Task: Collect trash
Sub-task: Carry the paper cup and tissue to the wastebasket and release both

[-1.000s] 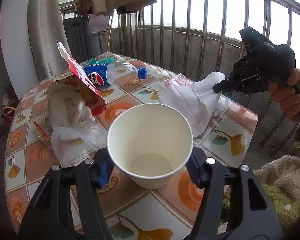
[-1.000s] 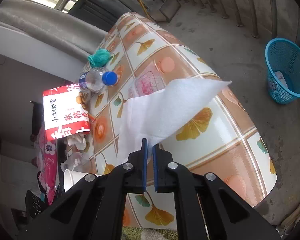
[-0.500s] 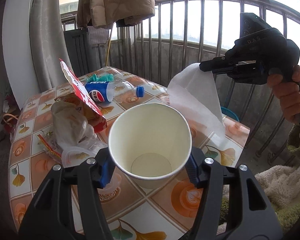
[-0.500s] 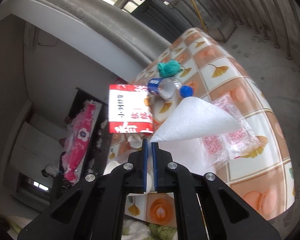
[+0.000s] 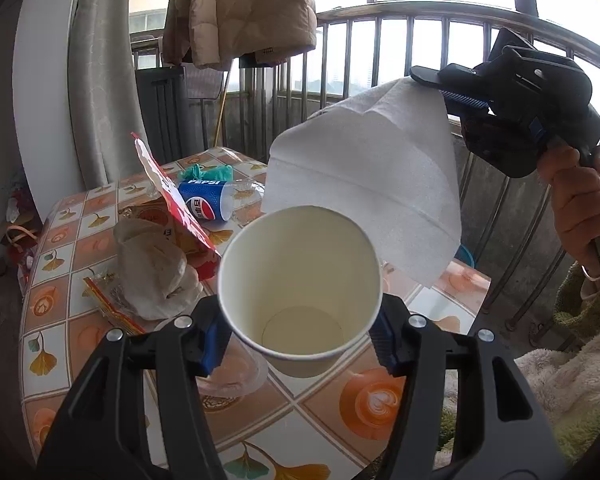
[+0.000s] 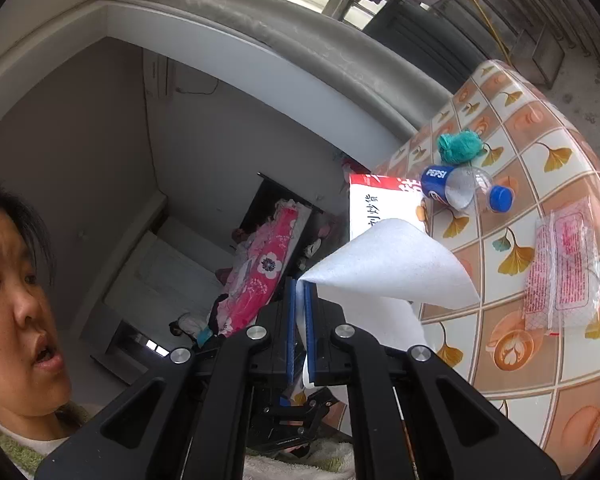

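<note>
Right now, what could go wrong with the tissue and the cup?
1. The right gripper pinches only a corner of the white tissue, so it might slip or tear.
2. The tissue hangs wider than the paper cup mouth, so it could drape outside the rim.
3. The left gripper holds the cup in the air; pushing the tissue in could tip it.

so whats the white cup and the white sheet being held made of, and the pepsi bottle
White cup: likely paper, matte with a rolled rim. White sheet: soft tissue or napkin paper, finely textured, creased and draping limply. Pepsi bottle: clear thin plastic, glossy, with a blue label and blue cap.
</note>
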